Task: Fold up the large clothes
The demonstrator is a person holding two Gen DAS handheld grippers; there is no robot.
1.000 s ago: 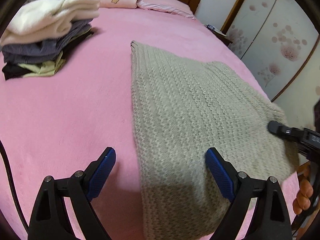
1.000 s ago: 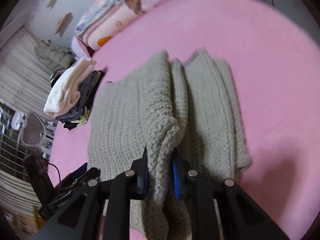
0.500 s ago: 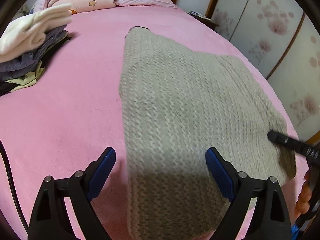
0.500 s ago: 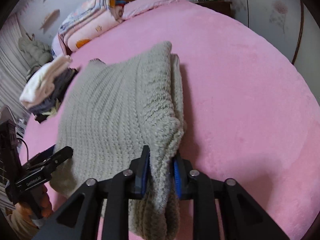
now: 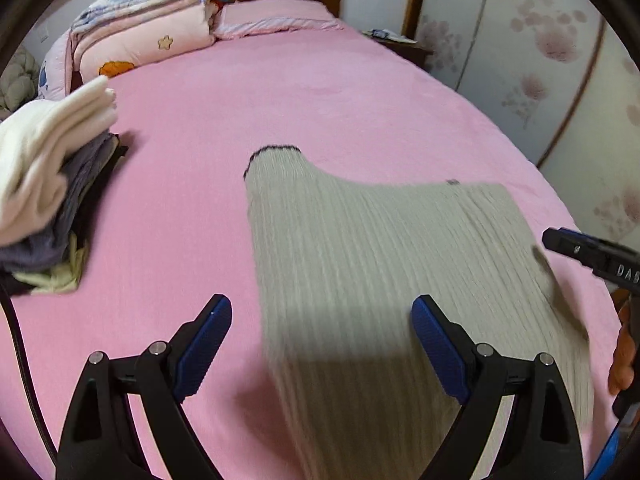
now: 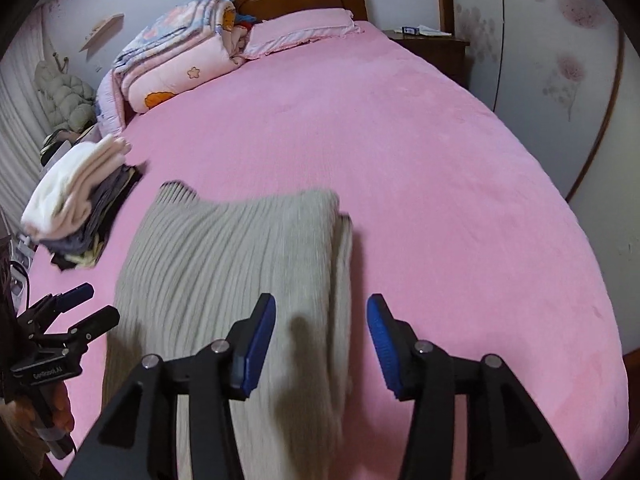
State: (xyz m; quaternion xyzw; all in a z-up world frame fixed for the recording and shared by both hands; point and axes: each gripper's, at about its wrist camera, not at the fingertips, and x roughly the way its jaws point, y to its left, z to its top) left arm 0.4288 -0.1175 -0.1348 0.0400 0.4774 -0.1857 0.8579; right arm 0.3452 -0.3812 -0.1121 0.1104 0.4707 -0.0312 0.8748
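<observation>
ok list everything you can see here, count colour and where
knit sweater: one, grey-beige, flat on the bed near its foot
bed cover: one, pink
folded clothes pile: one stack, white on top, grey and dark below, left of the sweater
folded quilts: one stack, pink and blue, by the headboard
pillow: one, pink
nightstand: one, dark wood, beside the bed head
left gripper: open, over the sweater's left edge
right gripper: jaws opening, nothing pinched
</observation>
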